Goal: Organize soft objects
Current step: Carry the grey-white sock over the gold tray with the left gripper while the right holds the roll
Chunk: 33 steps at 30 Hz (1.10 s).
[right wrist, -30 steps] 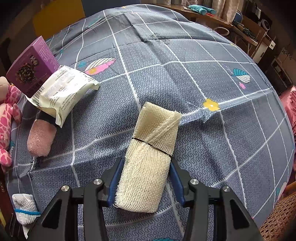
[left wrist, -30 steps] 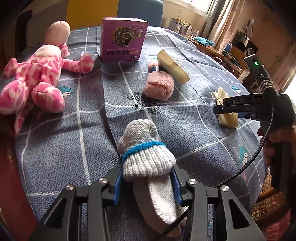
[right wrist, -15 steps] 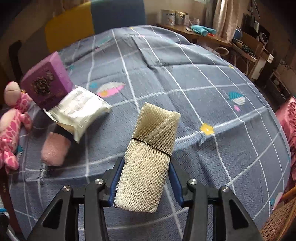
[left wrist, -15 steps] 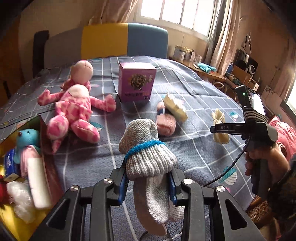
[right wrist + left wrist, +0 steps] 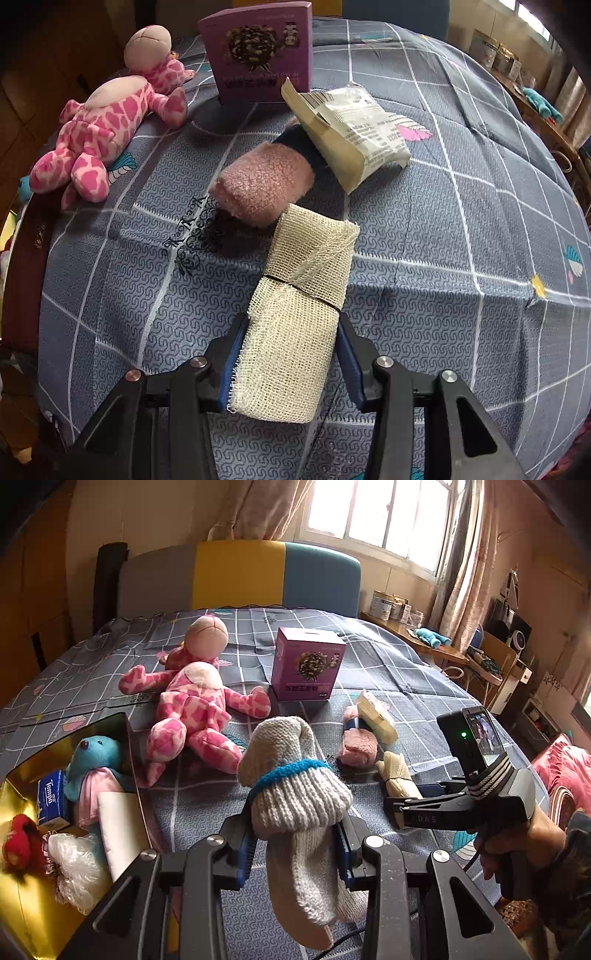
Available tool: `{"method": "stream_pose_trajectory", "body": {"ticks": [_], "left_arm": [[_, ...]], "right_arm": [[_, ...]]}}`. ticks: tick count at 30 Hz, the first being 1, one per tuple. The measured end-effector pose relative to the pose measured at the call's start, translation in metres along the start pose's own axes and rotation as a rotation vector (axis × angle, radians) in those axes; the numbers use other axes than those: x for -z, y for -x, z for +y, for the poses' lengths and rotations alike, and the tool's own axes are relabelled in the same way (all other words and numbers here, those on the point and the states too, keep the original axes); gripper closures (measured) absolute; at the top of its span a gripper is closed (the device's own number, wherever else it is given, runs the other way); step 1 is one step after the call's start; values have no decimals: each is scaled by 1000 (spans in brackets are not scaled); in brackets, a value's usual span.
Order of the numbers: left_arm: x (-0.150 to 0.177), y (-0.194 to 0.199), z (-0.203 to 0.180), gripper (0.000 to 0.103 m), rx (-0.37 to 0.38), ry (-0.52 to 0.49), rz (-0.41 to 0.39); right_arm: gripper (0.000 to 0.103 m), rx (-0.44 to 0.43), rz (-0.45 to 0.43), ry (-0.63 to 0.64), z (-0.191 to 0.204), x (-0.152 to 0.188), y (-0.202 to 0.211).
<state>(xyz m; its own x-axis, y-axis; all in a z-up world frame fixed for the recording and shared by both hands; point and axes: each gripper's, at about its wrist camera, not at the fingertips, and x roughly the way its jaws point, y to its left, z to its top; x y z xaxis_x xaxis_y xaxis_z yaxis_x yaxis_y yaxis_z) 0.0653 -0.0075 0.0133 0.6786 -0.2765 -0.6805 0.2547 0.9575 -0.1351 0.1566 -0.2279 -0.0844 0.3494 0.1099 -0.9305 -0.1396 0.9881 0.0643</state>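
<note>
A: Socks first. Where is the grey knitted one?

B: The left gripper (image 5: pixel 291 843) is clamped on the grey knitted sock bundle (image 5: pixel 295 794), its blue pads pressing both sides just under the blue band. The bundle hangs above the bedspread (image 5: pixel 369 672), nearer the camera than the purple box (image 5: pixel 308 668).

A: And the right gripper?

B: The right gripper (image 5: pixel 288 363) squeezes the cream mesh roll (image 5: pixel 299 317) between its blue pads; the roll's far end pokes out toward the purple box (image 5: pixel 258 48). From the left wrist view the same roll (image 5: pixel 395 775) shows at that gripper's tip, with a hand (image 5: pixel 517 842) wrapped round the handle.

A: What lies around the box?

B: In the right wrist view a pink fuzzy sock roll (image 5: pixel 262 184) lies in front of the box, touching the pale plastic packet (image 5: pixel 354 129) that leans over it. The pink spotted plush (image 5: pixel 107 125) sprawls to the left of the box.

A: Any container?

B: A gold open box (image 5: pixel 22 897) sits well left of the purple box, nearer the camera, at the bed's edge. Inside it are a blue plush (image 5: pixel 94 760), a tissue pack (image 5: pixel 51 797), a red toy (image 5: pixel 18 845) and a white roll (image 5: pixel 118 834).
</note>
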Motion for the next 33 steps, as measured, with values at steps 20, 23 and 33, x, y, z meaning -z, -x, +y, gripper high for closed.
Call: {"method": "stream_pose_trajectory", "body": {"ticks": [20,23,33], "left_arm": [[1,12,6,67,2,13,-5],[1,17,9,67,0,20,-10],[-2,38,35,67,-29,62,-33]], "right_arm": [[55,28,-29,62,11,11,1],[55,34,-31,70,13,11,2],[55,52,-39,99,18,13,4]]}}
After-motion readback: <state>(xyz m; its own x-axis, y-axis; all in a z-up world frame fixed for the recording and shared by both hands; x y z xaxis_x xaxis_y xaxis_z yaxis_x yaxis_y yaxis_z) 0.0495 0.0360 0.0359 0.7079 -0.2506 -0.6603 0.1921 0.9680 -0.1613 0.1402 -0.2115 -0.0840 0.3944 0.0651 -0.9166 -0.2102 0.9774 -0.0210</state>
